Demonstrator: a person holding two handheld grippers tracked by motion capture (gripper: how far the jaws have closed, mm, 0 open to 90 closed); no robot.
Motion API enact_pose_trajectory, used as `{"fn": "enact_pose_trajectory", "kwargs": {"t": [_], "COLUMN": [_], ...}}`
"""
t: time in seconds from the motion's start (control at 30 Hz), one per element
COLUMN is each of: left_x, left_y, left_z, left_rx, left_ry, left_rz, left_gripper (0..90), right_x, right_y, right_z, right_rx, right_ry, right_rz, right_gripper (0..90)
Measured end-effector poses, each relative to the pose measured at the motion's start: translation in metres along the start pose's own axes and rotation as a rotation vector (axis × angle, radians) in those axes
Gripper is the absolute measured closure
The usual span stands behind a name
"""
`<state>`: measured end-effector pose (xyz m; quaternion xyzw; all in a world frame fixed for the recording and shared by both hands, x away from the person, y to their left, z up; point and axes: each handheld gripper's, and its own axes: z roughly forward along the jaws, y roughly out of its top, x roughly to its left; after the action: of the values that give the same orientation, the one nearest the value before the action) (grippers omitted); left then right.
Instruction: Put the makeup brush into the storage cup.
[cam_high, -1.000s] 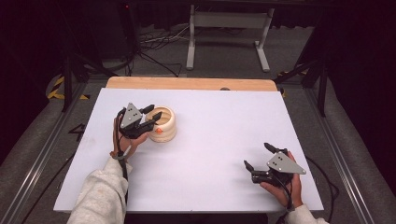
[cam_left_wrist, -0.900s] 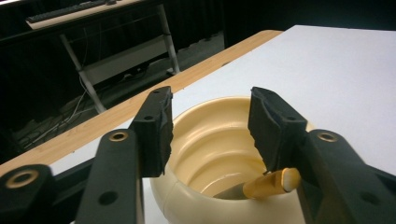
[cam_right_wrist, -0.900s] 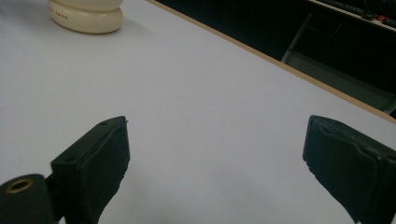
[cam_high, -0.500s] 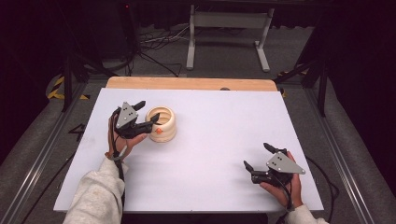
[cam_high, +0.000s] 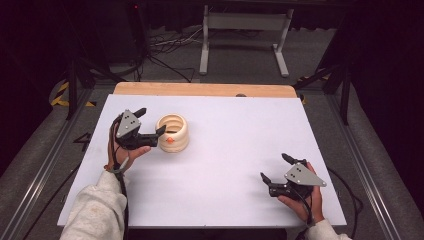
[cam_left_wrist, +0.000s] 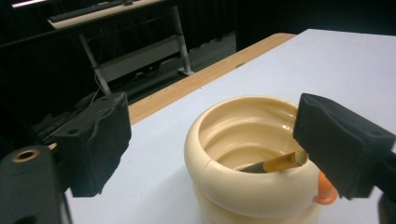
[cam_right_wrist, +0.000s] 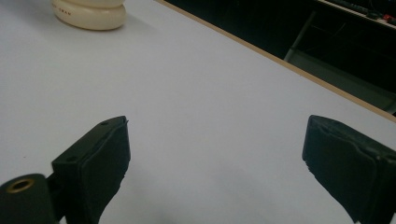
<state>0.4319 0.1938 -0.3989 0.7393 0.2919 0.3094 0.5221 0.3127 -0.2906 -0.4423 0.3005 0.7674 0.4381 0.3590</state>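
A cream ribbed pot (cam_high: 173, 133) stands on the white table (cam_high: 225, 150), left of centre. In the left gripper view the pot (cam_left_wrist: 243, 154) holds a thin stick with a yellowish end (cam_left_wrist: 282, 163), and an orange knob (cam_left_wrist: 324, 191) sticks out of its side. My left gripper (cam_high: 151, 120) is just left of the pot. Its jaws have just been opening and stand wide, and the pads (cam_left_wrist: 100, 140) touch nothing. My right gripper (cam_high: 274, 166) rests open near the front right corner, nothing between its pads (cam_right_wrist: 102, 158). The pot's base (cam_right_wrist: 91, 14) shows far ahead of it.
A wooden strip (cam_high: 205, 89) runs along the table's far edge. Beyond it stand a metal frame stand (cam_high: 240, 30) and floor cables (cam_high: 165, 45). Dark floor and rails flank both sides of the table.
The left gripper has drawn back a little to the left from the pot's rim, and its jaws have spread wider. The right gripper has not moved.
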Motion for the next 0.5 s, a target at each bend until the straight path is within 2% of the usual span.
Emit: {"fn": "enact_pose_trajectory", "kwargs": {"t": [0.13, 0.27, 0.5], "left_x": [0.000, 0.001, -0.001], "left_y": [0.000, 0.000, 0.000], "left_z": [-0.003, -0.006, -0.012], "left_rx": [0.002, 0.014, 0.027], "left_ry": [-0.007, -0.041, -0.048], "left_rz": [0.003, -0.007, 0.034], "left_gripper": [6.3, 4.8, 4.2], "right_x": [0.000, 0.000, 0.001], "right_y": [0.000, 0.000, 0.000], "right_z": [0.000, 0.000, 0.000], "right_rx": [0.000, 0.000, 0.001], "right_ry": [0.001, 0.001, 0.002], "right_rz": [-0.001, -0.001, 0.002], "right_gripper": [8.5, 8.5, 8.6]}}
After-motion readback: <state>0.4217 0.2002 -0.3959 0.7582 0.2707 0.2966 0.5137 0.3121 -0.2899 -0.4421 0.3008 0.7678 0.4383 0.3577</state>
